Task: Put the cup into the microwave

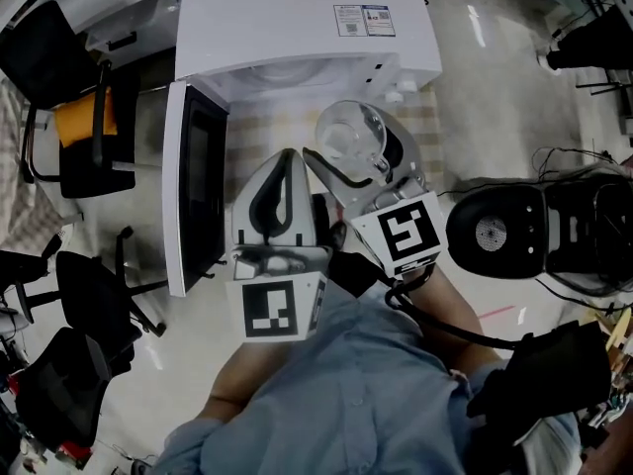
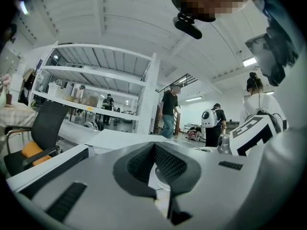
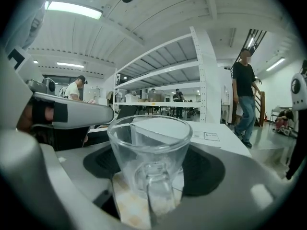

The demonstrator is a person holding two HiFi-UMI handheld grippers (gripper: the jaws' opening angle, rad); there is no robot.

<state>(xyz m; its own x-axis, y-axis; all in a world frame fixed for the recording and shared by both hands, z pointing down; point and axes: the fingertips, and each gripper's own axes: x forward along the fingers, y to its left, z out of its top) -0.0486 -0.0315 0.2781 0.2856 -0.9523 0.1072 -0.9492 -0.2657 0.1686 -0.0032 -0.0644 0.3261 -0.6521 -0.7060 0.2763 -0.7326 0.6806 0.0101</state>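
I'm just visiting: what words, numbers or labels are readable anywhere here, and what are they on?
No text here can be read.
Sticker on top of the microwave: printed lines, too small to read.
Left cube and right cube: black-and-white square patterns, no letters.
Glass cup: no print.

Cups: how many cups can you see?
1. One clear glass cup, held in the right gripper, in front of the open microwave. Another could be hidden inside the microwave, where the pictures cannot see.
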